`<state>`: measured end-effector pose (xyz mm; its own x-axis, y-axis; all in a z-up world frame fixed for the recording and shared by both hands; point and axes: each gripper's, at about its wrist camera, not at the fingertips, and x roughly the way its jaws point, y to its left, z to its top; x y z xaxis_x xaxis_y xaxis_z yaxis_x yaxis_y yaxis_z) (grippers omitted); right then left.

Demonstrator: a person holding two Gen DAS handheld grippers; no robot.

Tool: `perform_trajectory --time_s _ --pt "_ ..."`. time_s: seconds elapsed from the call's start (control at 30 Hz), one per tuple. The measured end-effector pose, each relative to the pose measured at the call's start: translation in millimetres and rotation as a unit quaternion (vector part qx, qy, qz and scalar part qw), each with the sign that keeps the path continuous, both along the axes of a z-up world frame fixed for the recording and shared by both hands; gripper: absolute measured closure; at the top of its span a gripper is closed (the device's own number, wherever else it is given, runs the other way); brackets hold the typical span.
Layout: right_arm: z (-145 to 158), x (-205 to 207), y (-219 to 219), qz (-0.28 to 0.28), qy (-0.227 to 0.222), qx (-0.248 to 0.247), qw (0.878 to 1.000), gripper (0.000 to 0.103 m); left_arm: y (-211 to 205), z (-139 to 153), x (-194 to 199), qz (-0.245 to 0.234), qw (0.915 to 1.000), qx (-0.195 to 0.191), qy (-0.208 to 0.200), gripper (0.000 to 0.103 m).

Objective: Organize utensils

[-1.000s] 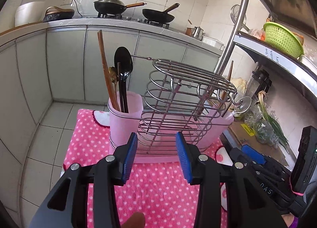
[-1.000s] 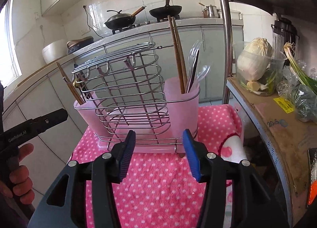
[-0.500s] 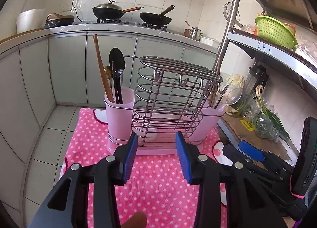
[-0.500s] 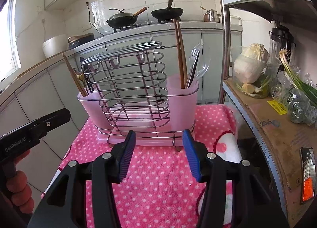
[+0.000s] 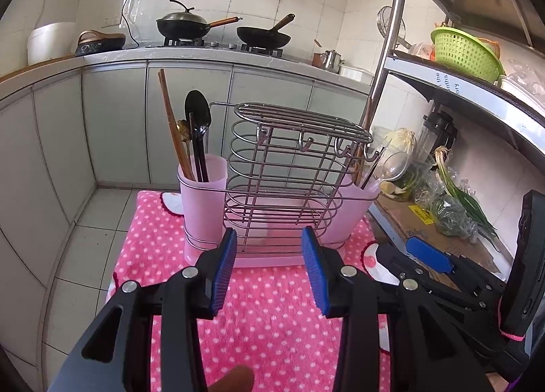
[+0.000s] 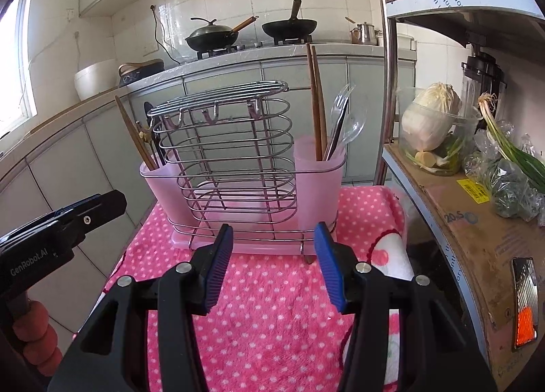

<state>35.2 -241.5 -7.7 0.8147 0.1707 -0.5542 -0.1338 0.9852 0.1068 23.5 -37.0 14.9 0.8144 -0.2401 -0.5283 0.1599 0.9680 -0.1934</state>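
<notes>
Left wrist view: left gripper jaws apart, nothing between the blue pads. It hangs over the pink dotted cloth, short of the rack. Right gripper is the same: spread wide, empty, above the cloth and just short of the rack base.

Next out: wire utensil rack on its pink drip tray, upright on the cloth. A pink cup at each end. Left cup holds brown chopsticks, a black spoon and something brass-coloured I can't resolve. Right cup holds a second chopstick pair, a clear plastic fork and a clear spoon.

Progress, judged: looks essentially done. Every utensil in view stands in a cup, nothing loose on the cloth, both grippers empty. Middle wire section and its hooks are bare. Can't rule out items outside both views.

Surroundings: metal shelf unit close on the right, its upright pole just beside the right cup, so that side is tight. On the shelf: cabbage in a clear tub, bagged greens. Farthest back: counter with two woks on the hob.
</notes>
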Motion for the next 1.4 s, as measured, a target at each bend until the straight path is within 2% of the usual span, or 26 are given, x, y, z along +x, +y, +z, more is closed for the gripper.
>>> perform_trajectory --time_s 0.63,1.4 --pt "4 -5 6 -0.002 -0.006 -0.011 1.0 0.053 1 2 -7 -0.01 0.9999 -0.006 -0.004 0.064" --pt "12 -11 4 -0.012 -0.018 -0.008 1.0 0.053 1 5 -11 0.0 1.0 -0.003 -0.009 0.064"
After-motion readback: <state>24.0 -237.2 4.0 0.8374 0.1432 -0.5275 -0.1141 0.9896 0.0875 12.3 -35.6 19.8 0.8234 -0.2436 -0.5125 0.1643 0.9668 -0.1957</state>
